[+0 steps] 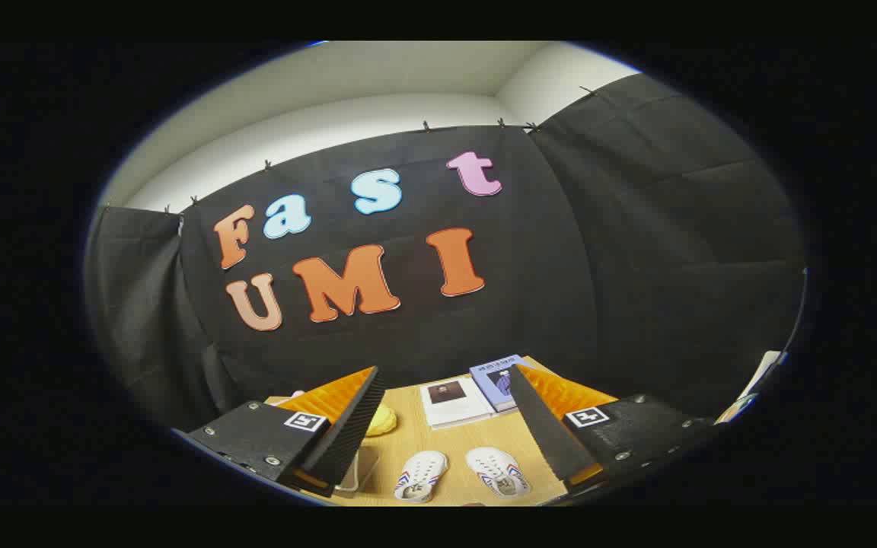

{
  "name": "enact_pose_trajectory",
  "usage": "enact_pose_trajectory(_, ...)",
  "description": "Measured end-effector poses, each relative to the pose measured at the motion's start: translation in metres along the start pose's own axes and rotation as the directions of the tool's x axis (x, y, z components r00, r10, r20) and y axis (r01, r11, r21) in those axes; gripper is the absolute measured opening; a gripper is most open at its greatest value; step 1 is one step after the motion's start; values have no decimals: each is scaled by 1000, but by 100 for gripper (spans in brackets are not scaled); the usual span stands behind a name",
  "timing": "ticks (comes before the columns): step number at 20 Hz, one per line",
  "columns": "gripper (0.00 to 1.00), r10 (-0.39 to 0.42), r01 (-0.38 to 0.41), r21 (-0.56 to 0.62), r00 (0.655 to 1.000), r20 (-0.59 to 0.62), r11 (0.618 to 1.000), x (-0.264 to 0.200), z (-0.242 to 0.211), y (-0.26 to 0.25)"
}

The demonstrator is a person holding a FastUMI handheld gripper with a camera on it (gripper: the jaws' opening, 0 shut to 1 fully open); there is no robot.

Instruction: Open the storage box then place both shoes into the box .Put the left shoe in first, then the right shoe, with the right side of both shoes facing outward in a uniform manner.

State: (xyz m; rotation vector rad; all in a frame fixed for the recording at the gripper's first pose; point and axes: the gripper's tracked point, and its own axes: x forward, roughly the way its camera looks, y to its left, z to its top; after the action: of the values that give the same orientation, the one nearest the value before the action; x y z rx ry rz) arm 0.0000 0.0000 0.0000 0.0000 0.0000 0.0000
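Two white shoes with red and blue stripes lie side by side on the wooden table (pixel 446 445), toes pointing away: one shoe (pixel 421 476) on the left, the other shoe (pixel 497 471) on the right. My gripper (pixel 442 415) hangs high above them, open, with nothing between its fingers. The shoes show low in the gap between the fingers. A clear box edge (pixel 356 472) peeks out beside the left finger (pixel 347 434); the rest of it is hidden behind that finger.
A white book (pixel 455 402) and a blue book (pixel 497 380) lie at the back of the table. A yellow object (pixel 380 420) sits by the left finger. Black cloth walls close in the booth behind and at both sides.
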Motion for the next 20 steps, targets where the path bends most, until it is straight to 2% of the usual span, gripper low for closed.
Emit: enact_pose_trajectory(20, 98, 23, -24, -10, 999, -33, 1000, 9, -12, -2)
